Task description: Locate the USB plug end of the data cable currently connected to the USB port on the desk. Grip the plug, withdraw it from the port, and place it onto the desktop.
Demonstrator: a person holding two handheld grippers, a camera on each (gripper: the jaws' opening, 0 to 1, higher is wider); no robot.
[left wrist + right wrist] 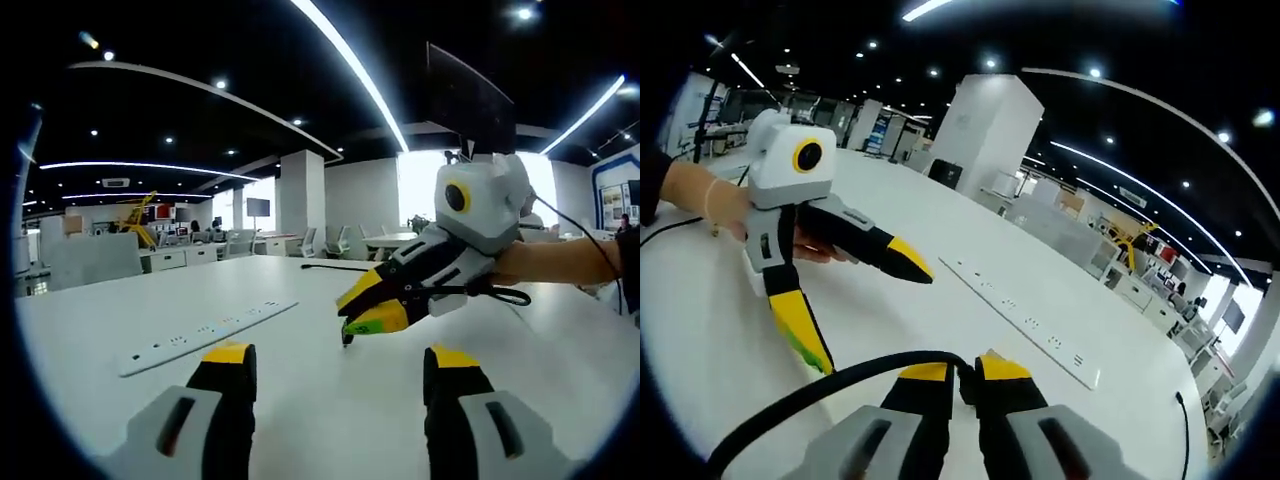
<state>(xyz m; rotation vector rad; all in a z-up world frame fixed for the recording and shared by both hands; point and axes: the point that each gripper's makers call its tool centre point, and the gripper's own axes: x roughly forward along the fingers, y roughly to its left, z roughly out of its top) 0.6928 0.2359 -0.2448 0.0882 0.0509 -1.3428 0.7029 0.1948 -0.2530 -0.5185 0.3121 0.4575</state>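
My right gripper (pixel 352 318) comes in from the right in the left gripper view, tips down just above the white desktop (pixel 330 420). It is shut on the small dark USB plug (pixel 347 338). In the right gripper view its jaws (pixel 965 368) stand pressed together on the plug, and the black data cable (pixel 810 398) curves away to the lower left. The white power strip (pixel 205 336) (pixel 1020 315) lies flat on the desk, apart from the plug. My left gripper (pixel 340 355) (pixel 872 320) is open, its jaws spread wide with nothing between them, just short of the right gripper's tips.
A hand (pixel 550 262) holds the right gripper, another hand (pixel 700 200) the left one. A second black cable (pixel 330 267) lies farther back on the desk. A dark monitor (pixel 470 100) hangs at the upper right. Office tables and chairs stand beyond the desk.
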